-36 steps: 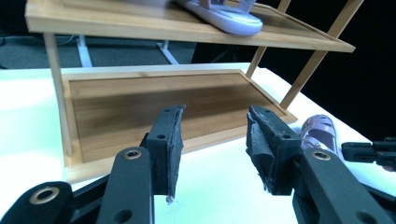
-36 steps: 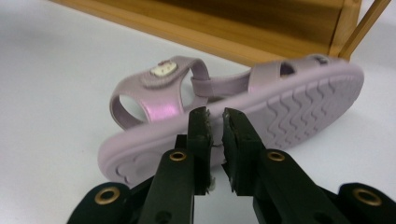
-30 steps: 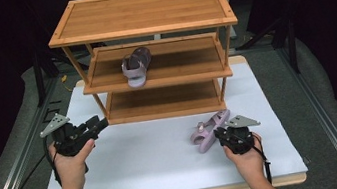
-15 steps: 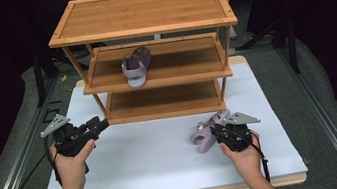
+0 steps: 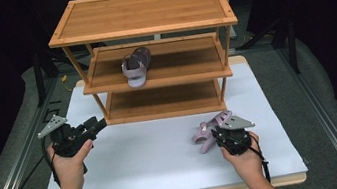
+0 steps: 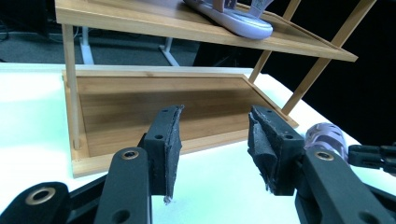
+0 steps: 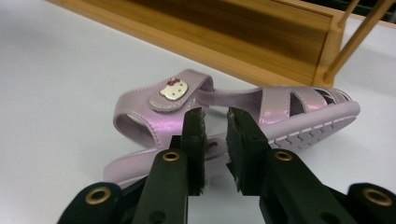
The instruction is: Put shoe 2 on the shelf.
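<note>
Lilac sandal (image 7: 280,105) lying on the white board (image 5: 140,154) at the near right, just in front of the rack (image 5: 144,14), its toe towards the bottom shelf. My right claw (image 7: 217,114) has just been closing: the jaws now stand narrow over the sandal's near sole edge, which sits in the gap, though I cannot tell whether the pads yet bite. I judge the pick-up to be under way, the lift not yet begun. My right hand (image 5: 247,161) angles the tool forward and down. The matching sandal (image 5: 136,66) rests on the middle shelf. My left claw (image 6: 212,116) gapes wide and empty, held level towards the bottom shelf.
</note>
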